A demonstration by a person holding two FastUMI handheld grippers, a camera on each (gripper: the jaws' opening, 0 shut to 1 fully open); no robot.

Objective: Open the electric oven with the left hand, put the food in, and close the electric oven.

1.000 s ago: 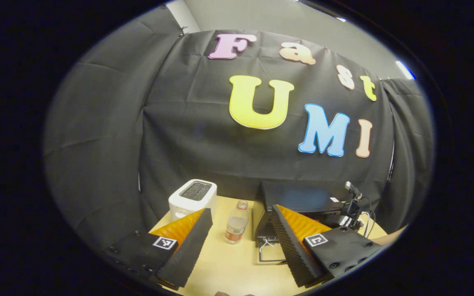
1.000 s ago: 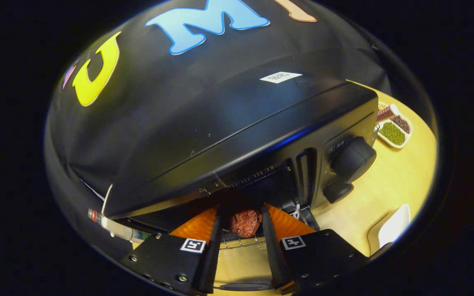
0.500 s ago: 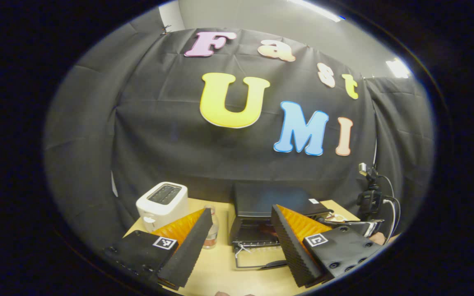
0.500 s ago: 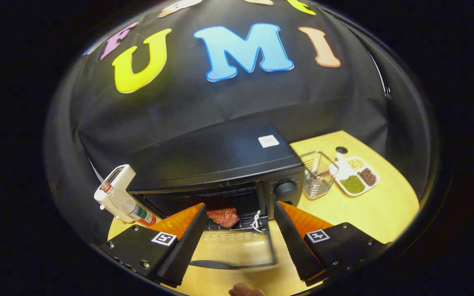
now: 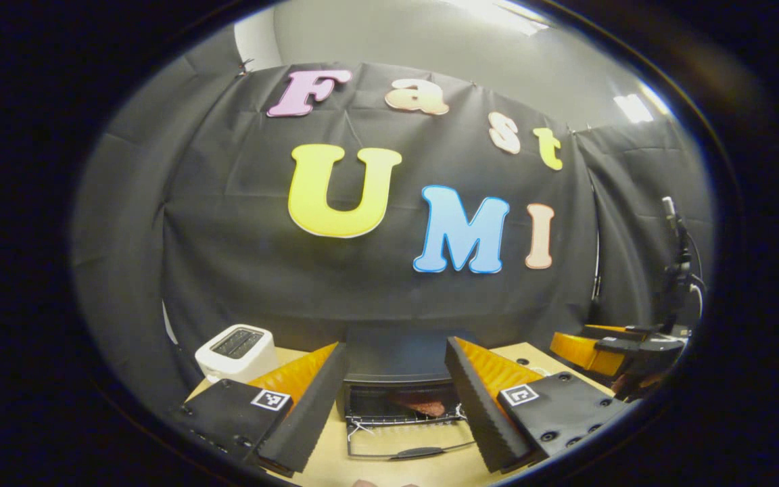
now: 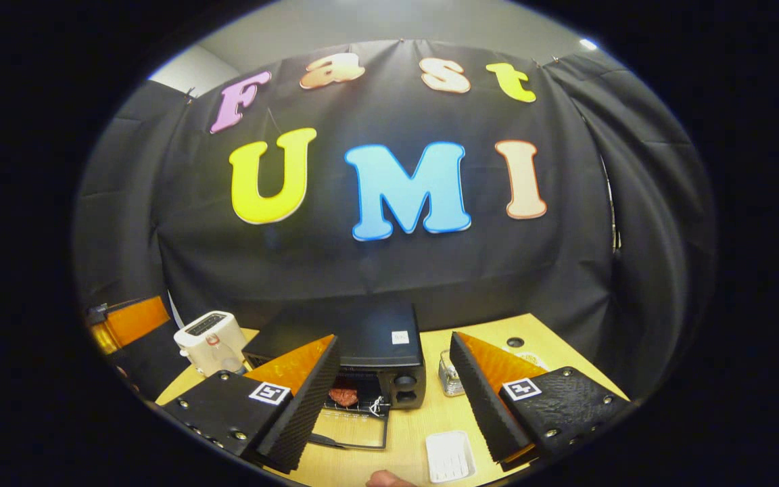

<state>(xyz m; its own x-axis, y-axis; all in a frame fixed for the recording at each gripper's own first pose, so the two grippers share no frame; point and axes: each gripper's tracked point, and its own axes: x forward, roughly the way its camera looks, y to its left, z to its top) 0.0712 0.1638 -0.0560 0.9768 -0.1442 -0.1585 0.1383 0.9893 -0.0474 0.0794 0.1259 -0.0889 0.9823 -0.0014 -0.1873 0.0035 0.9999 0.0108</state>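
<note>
The electric oven (image 5: 396,368) stands on the worktop (image 6: 430,419) with its glass door (image 5: 406,446) dropped flat in front of it, and the food (image 5: 423,406), a reddish piece, lies on the wire rack (image 5: 403,418) just inside the mouth; what remains, by my reading, is the closing. The left gripper (image 5: 396,399) hangs in front of the oven with its fingers spread wide and nothing between them, and the right gripper (image 6: 393,399) is likewise spread and empty, also in front of the oven. The likeliest trouble is at the door handle (image 5: 416,452): it is a thin bar lying low against the worktop, so fingers coming down short could scrape the wood or slip off and let the door fall back. The rack seems to sit forward (a white tie hangs at its front edge), so a door swung up hard might knock it or jolt the food. The toaster (image 5: 235,348), left of the oven, looks safely apart.
</note>
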